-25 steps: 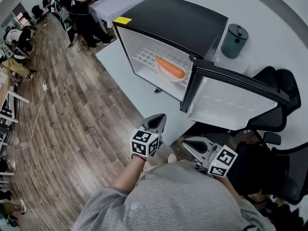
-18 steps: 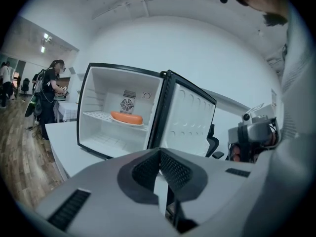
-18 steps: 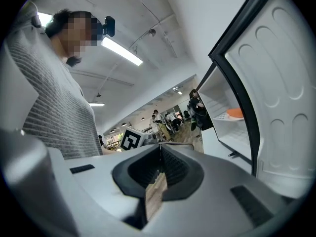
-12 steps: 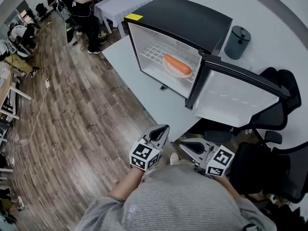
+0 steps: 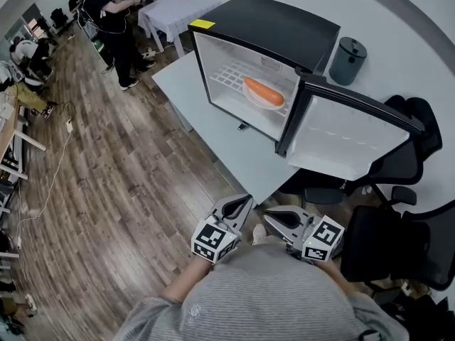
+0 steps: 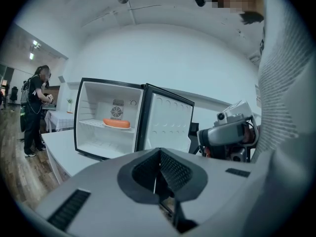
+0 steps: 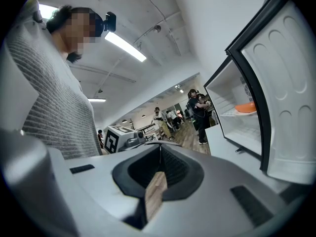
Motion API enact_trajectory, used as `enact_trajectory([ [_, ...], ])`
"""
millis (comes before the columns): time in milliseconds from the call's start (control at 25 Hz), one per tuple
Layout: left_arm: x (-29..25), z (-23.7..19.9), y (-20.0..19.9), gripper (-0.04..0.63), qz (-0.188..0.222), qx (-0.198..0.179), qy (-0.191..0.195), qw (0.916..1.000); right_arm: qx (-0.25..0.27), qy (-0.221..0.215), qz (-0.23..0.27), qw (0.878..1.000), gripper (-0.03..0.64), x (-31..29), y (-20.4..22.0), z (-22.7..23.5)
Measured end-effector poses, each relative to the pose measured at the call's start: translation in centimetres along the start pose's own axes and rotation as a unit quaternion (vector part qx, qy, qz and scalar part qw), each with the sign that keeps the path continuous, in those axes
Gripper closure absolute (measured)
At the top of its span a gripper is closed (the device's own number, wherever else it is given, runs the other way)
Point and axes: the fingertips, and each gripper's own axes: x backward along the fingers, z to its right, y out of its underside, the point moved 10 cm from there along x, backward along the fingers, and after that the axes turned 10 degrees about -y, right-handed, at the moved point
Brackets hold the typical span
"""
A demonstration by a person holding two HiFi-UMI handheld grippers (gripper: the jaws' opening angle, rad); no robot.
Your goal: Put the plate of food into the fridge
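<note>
A small black fridge (image 5: 274,25) stands on a white table (image 5: 220,133) with its door (image 5: 348,137) swung open to the right. On its wire shelf lies a white plate (image 5: 250,99) carrying a long orange piece of food (image 5: 263,91); the same plate (image 6: 116,125) appears in the left gripper view and the plate (image 7: 245,107) at the right edge of the right gripper view. My left gripper (image 5: 244,200) and right gripper (image 5: 270,216) hang close to my body, well short of the table. Both are shut and empty.
A grey-green bin (image 5: 348,60) stands behind the fridge. Black office chairs (image 5: 402,165) crowd the right side by the open door. People (image 5: 110,20) stand near another table (image 5: 170,9) at the far left, across a wooden floor (image 5: 106,190).
Both grippers have drawn back toward my body and closer together. The fridge now sits farther off in the head view. The plate has stayed on the shelf.
</note>
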Motion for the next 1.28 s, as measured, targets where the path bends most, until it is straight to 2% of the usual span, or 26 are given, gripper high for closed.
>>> enact_trajectory([
  [240,1.1,0.9,-0.7,0.584,0.016,-0.013,0.012,0.9997,0.006,0.009,0.006,1.0,0.603,0.1,0.2,-1.0],
  [600,2.0,2.1,-0.8,0.584,0.035,-0.009,0.032,0.9988,0.018,0.022,0.013,1.0,0.603,0.5,0.3,-1.7],
  [1280,1.8,3.2,-0.6,0.584,0.034,-0.006,0.065,0.9973,0.042,0.044,0.0,0.998,0.604,1.4,0.3,-1.8],
])
